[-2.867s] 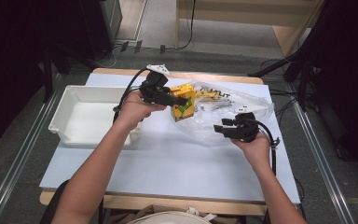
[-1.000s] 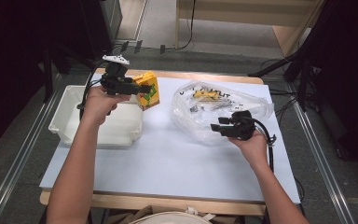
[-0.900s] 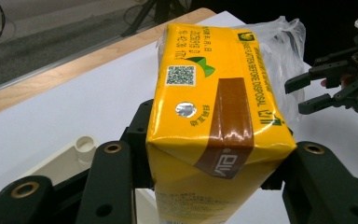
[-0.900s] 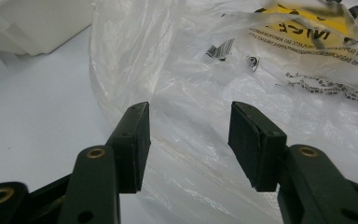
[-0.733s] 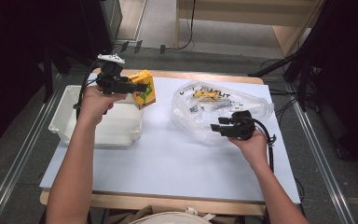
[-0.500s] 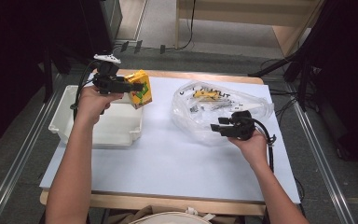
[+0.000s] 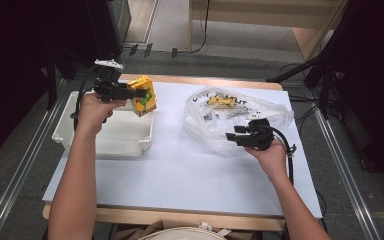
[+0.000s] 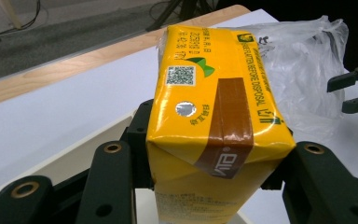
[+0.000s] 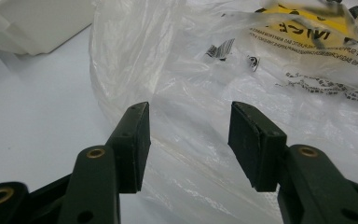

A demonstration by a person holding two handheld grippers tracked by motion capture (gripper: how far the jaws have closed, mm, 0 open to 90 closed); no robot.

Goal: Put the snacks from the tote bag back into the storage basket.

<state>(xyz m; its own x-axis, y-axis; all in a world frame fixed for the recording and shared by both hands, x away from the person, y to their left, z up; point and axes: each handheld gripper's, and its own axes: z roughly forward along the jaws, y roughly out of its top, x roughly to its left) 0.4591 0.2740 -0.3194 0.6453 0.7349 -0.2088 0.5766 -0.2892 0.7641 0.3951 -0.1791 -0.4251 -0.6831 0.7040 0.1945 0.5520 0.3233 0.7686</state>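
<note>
One QR code [image 8: 181,74] on carton [image 8: 214,116], left gripper view.

A lab: dark curtains [image 7: 20,65], floor cables [image 7: 200,30], railed white table [image 7: 180,170].

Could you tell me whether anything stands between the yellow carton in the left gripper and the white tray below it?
Nothing visible does. The left gripper holds the yellow carton over the far right corner of the white tray, whose visible inside is bare. The plastic bag lies apart, to the right on the table.
</note>
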